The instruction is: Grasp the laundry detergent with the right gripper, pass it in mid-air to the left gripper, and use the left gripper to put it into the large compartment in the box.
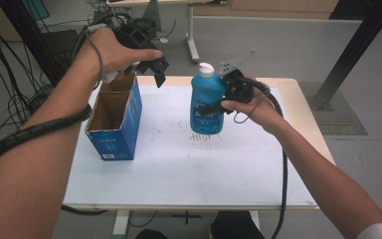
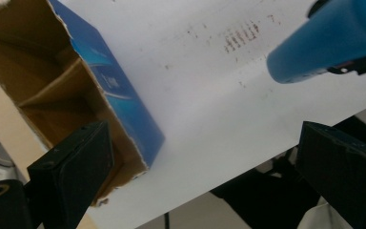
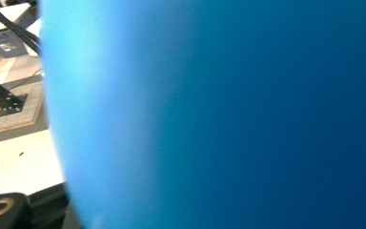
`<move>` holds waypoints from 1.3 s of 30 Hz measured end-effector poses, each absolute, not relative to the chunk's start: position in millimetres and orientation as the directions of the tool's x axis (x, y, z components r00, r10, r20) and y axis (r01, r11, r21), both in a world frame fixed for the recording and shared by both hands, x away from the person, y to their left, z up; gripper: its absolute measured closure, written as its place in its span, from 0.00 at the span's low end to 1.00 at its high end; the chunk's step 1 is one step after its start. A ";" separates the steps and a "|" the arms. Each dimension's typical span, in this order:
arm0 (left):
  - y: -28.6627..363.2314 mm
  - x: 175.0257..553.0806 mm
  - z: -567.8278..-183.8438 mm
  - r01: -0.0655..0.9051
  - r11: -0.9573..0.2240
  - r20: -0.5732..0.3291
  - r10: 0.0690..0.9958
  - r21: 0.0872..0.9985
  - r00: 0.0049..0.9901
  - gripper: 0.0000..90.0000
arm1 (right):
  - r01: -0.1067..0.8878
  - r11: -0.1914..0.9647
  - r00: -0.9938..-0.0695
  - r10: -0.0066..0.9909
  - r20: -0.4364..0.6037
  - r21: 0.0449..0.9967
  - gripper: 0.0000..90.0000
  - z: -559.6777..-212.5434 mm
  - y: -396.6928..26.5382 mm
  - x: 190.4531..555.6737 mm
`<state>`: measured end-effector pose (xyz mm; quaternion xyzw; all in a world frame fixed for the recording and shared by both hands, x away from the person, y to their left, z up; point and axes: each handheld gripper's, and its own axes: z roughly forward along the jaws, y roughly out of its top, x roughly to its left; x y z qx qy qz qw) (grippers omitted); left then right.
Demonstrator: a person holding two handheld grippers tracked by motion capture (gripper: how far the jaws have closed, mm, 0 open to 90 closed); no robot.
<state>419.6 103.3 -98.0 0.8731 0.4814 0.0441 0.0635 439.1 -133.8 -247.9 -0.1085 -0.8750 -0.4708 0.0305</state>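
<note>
A blue bottle [image 1: 206, 102] with a white cap hangs upright above the middle of the white table [image 1: 179, 169], and my right gripper [image 1: 218, 104] is shut on its body from the right. In the right gripper view the bottle [image 3: 219, 114] sits very close and blurred. An open blue cardboard box [image 1: 114, 124] with a brown divided inside stands at the table's left. My left gripper [image 1: 158, 69] hovers above the box's far end, open and holding nothing. In the left gripper view its own jaws [image 2: 205, 143] stand wide apart, with the box [image 2: 100, 81] and the bottle's base [image 2: 324, 43] beyond them.
Faint dark marks [image 1: 201, 135] dot the white sheet under the bottle. Black cables [image 1: 10, 99] lie on the floor at the left. A black frame post [image 1: 353, 45] stands at the back right, and another table's leg [image 1: 193, 45] stands behind.
</note>
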 end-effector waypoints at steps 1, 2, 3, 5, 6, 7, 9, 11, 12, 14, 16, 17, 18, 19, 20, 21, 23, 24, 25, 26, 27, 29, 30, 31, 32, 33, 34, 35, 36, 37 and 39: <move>103.3 419.6 -95.9 0.831 -0.534 0.017 0.843 0.155 0.538 0.07 | 0.216 0.531 -0.975 0.154 0.157 0.819 0.49 -247.6 -129.7 441.7; 103.6 419.8 -92.8 0.822 -0.548 0.024 0.834 0.153 0.551 0.07 | 0.212 0.522 -0.977 0.135 0.165 0.826 0.49 -247.4 -120.5 447.4; 103.5 419.7 -89.4 0.810 -0.565 0.023 0.822 0.158 0.569 0.07 | 0.212 0.522 -0.977 0.135 0.165 0.826 0.49 -247.4 -120.5 447.4; 103.5 419.5 -84.2 0.795 -0.585 0.031 0.808 0.158 0.588 0.07 | 0.205 0.514 -0.979 0.108 0.174 0.833 0.49 -247.7 -108.9 453.5; 103.5 419.3 -82.4 0.787 -0.597 0.039 0.800 0.156 0.599 0.07 | 0.194 0.514 -0.981 0.095 0.170 0.835 0.49 -247.8 -103.6 455.6; 103.4 418.6 -79.7 0.777 -0.610 0.042 0.790 0.156 0.612 0.07 | 0.184 0.515 -0.983 0.084 0.164 0.837 0.49 -247.7 -99.4 456.6; 104.2 417.7 -75.6 0.750 -0.645 0.053 0.763 0.148 0.645 0.07 | 0.142 0.519 -0.989 0.042 0.141 0.843 0.49 -248.0 -83.4 458.9; 105.3 416.1 -71.8 0.722 -0.677 0.065 0.734 0.140 0.676 0.07 | 0.134 0.519 -0.990 0.031 0.138 0.844 0.49 -248.7 -78.5 459.6; 106.2 415.3 -69.9 0.704 -0.697 0.072 0.716 0.135 0.695 0.07 | 0.127 0.519 -0.990 0.020 0.137 0.845 0.49 -249.6 -73.6 460.4; 107.5 414.3 -67.7 0.676 -0.725 0.074 0.687 0.129 0.723 0.07 | 0.107 0.525 -0.992 0.002 0.124 0.844 0.49 -252.1 -63.4 461.0; 107.4 412.9 -66.6 0.656 -0.745 0.077 0.666 0.121 0.742 0.06 | 0.080 0.534 -0.994 -0.019 0.107 0.842 0.49 -253.9 -56.1 460.5; 107.2 411.9 -66.2 0.640 -0.760 0.073 0.649 0.114 0.757 0.06 | 0.067 0.539 -0.995 -0.031 0.100 0.839 0.49 -255.0 -52.3 460.1; 107.0 411.0 -66.8 0.628 -0.770 0.069 0.636 0.113 0.768 0.06 | 0.059 0.544 -0.994 -0.043 0.098 0.837 0.49 -256.5 -48.0 459.2; 107.0 410.6 -67.7 0.608 -0.787 0.065 0.616 0.108 0.785 0.06 | 0.049 0.546 -0.994 -0.055 0.093 0.837 0.49 -257.8 -45.0 458.6; 106.6 410.3 -68.9 0.604 -0.791 0.060 0.611 0.102 0.790 0.06 | 0.039 0.547 -0.993 -0.069 0.092 0.836 0.49 -259.4 -41.7 457.5; 106.2 410.1 -70.8 0.592 -0.801 0.061 0.598 0.090 0.799 0.06 | 0.033 0.547 -0.993 -0.076 0.089 0.836 0.49 -260.3 -39.9 457.0; 104.0 409.0 -77.2 0.562 -0.824 0.066 0.566 0.070 0.822 0.06 | 0.014 0.547 -0.992 -0.100 0.082 0.837 0.49 -262.9 -35.5 454.7; 104.0 409.0 -77.2 0.562 -0.824 0.066 0.566 0.070 0.822 0.06 | 0.014 0.547 -0.992 -0.100 0.082 0.837 0.49 -262.9 -35.5 454.7; 103.3 408.4 -79.5 0.556 -0.829 0.057 0.559 0.068 0.827 0.06 | 0.009 0.548 -0.991 -0.106 0.081 0.836 0.49 -263.7 -34.2 453.5; 102.8 408.1 -81.4 0.547 -0.834 0.052 0.551 0.066 0.833 0.06 | 0.000 0.548 -0.991 -0.113 0.075 0.837 0.49 -264.2 -33.3 452.7; 101.4 407.1 -85.1 0.536 -0.842 0.055 0.540 0.062 0.840 0.06 | -0.004 0.548 -0.990 -0.118 0.072 0.837 0.49 -264.4 -32.9 451.8; 99.4 406.2 -92.6 0.525 -0.850 0.064 0.527 0.045 0.847 0.06 | -0.008 0.541 -0.990 -0.125 0.071 0.841 0.49 -265.3 -32.7 449.5; 98.7 406.2 -95.7 0.524 -0.851 0.064 0.525 0.037 0.849 0.06 | -0.010 0.539 -0.989 -0.129 0.070 0.842 0.49 -265.8 -32.9 448.3; 97.8 405.8 -99.8 0.525 -0.851 0.066 0.526 0.026 0.848 0.06 | -0.012 0.538 -0.989 -0.132 0.070 0.843 0.49 -266.3 -33.1 447.6; 96.8 405.8 -105.3 0.521 -0.853 0.073 0.521 0.014 0.851 0.06 | -0.013 0.540 -0.989 -0.133 0.070 0.841 0.49 -267.1 -33.6 446.5; 96.1 406.0 -107.7 0.516 -0.856 0.076 0.515 0.005 0.854 0.06 | -0.021 0.543 -0.989 -0.132 0.060 0.840 0.49 -268.9 -34.7 444.7; 95.4 405.8 -110.2 0.514 -0.858 0.076 0.512 0.001 0.855 0.06 | -0.024 0.545 -0.990 -0.132 0.058 0.838 0.49 -270.0 -35.4 443.9; 93.9 405.6 -113.6 0.507 -0.862 0.075 0.505 0.001 0.860 0.06 | -0.026 0.548 -0.990 -0.132 0.056 0.836 0.49 -271.1 -36.0 443.2; 92.7 404.7 -115.7 0.513 -0.859 0.073 0.512 0.003 0.856 0.06 | -0.022 0.547 -0.989 -0.133 0.061 0.837 0.49 -274.9 -38.1 441.6; 91.1 404.6 -118.0 0.505 -0.863 0.073 0.504 -0.001 0.861 0.06 | -0.018 0.544 -0.989 -0.133 0.065 0.839 0.49 -277.0 -39.1 440.9; 87.5 403.3 -122.6 0.490 -0.872 0.063 0.490 0.010 0.870 0.06 | -0.015 0.544 -0.989 -0.132 0.067 0.839 0.49 -278.6 -39.9 440.2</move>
